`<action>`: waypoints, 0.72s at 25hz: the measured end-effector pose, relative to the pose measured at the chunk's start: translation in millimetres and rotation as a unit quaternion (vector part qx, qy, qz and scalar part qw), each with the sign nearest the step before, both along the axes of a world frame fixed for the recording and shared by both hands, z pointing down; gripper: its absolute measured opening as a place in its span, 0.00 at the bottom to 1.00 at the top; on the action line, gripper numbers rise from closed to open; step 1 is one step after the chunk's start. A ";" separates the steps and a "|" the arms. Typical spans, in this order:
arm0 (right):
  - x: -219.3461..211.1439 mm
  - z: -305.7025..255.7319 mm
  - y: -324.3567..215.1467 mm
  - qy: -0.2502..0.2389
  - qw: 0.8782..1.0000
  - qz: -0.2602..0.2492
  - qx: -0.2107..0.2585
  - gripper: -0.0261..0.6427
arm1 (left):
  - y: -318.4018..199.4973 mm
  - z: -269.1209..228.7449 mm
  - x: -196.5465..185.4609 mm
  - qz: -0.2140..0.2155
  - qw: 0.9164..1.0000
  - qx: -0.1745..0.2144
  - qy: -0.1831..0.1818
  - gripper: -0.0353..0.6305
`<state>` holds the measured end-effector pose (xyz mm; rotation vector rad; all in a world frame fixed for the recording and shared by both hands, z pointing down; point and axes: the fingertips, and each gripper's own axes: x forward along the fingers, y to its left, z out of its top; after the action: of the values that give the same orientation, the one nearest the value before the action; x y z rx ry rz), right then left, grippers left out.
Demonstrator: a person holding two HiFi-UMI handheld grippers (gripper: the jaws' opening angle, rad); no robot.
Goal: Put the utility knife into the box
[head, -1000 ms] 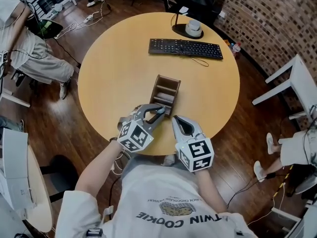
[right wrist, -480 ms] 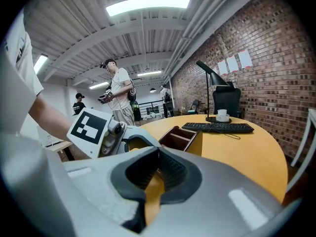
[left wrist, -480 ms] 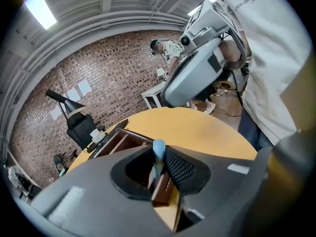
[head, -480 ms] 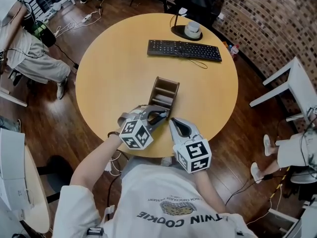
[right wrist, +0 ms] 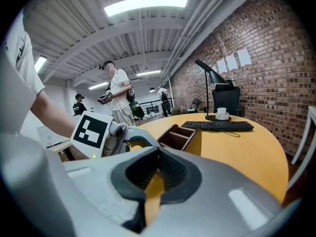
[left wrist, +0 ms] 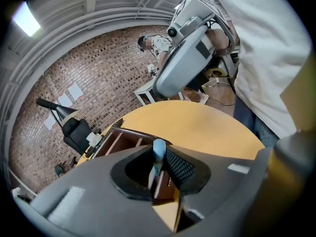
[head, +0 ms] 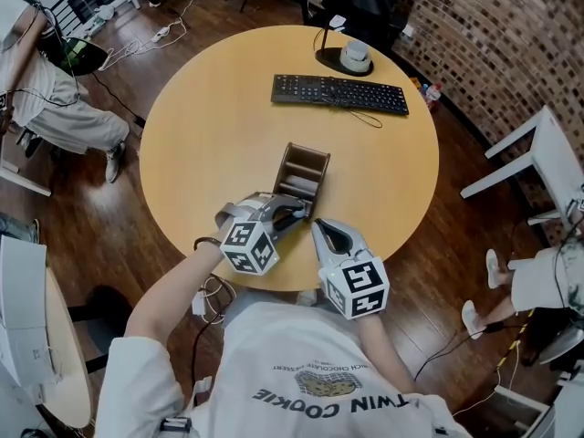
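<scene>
The brown wooden box with open compartments stands mid-table. At its near end is my left gripper, shut on the utility knife, a thin light-blue strip standing upright between the pads. In the left gripper view the box lies just beyond the jaws. In the head view the knife is mostly hidden by the fingers. My right gripper hovers beside it near the table's front edge, jaws shut with nothing in them. The right gripper view shows the box and the left gripper ahead.
A black keyboard and a lamp base with a white cup sit at the table's far side. A seated person is off to the left, white furniture to the right. The round table has its front edge just under my grippers.
The view shifted slightly left a second ago. Both grippers stay almost where they were, the left one still holding the knife at the box's near end.
</scene>
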<state>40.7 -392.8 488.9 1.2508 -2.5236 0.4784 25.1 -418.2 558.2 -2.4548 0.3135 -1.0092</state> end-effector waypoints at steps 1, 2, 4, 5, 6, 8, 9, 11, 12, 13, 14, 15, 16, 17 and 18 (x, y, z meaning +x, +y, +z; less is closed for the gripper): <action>0.4 0.3 0.5 -0.001 1.000 -0.001 0.000 0.04 | 0.6 0.9 0.4 0.001 1.000 0.001 -0.003 0.17; 0.5 0.7 1.1 -0.001 1.000 -0.002 -0.001 0.04 | 1.3 2.1 0.8 0.001 1.000 0.001 -0.006 0.17; 0.1 1.7 2.0 -0.001 1.000 -0.003 -0.002 0.04 | 3.0 5.0 0.6 0.002 1.000 -0.005 -0.010 0.21; -0.6 2.1 2.4 0.000 1.000 -0.005 -0.002 0.04 | 3.7 6.3 0.0 0.002 1.000 -0.010 -0.012 0.23; -1.1 2.3 2.8 0.000 1.000 -0.006 -0.002 0.04 | 4.0 7.3 -0.6 0.001 1.000 -0.014 -0.014 0.25; -1.0 2.7 4.3 0.000 1.000 -0.008 -0.003 0.04 | 4.1 8.6 -1.2 -0.002 1.000 -0.016 -0.016 0.25; -0.5 3.1 5.2 0.000 1.000 -0.008 -0.003 0.04 | 4.1 8.8 -1.1 -0.003 1.000 -0.016 -0.017 0.26; 0.1 3.1 6.9 0.000 1.000 -0.008 -0.004 0.04 | 4.9 7.4 -0.6 -0.005 1.000 -0.014 -0.017 0.26; 0.1 2.7 7.6 -0.001 1.000 -0.008 -0.004 0.04 | 5.8 6.3 -0.2 -0.006 1.000 -0.013 -0.016 0.27; 0.3 2.1 8.3 -0.002 1.000 -0.009 -0.003 0.04 | 6.8 5.4 0.1 -0.008 1.000 -0.013 -0.016 0.27; 0.5 1.4 9.0 -0.002 1.000 -0.010 -0.002 0.04 | 7.9 4.8 0.2 -0.010 1.000 -0.013 -0.015 0.27; 0.8 0.9 9.7 -0.003 1.000 -0.012 -0.001 0.04 | 8.8 4.4 0.2 -0.013 1.000 -0.016 -0.014 0.27; 1.3 0.4 10.4 -0.003 1.000 -0.013 0.000 0.04 | 9.3 3.6 0.0 -0.017 1.000 -0.019 -0.012 0.28; 2.1 -0.2 11.1 -0.004 1.000 -0.015 0.000 0.04 | 9.4 2.0 -0.3 -0.023 0.999 -0.021 -0.009 0.28; 3.2 -1.0 11.8 -0.004 1.000 -0.017 0.001 0.04 | 9.3 -0.3 -0.6 -0.031 0.999 -0.023 -0.005 0.28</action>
<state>43.9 -381.0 487.8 1.2068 -2.5489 0.4745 24.5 -409.0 557.9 -2.4948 0.3689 -1.0642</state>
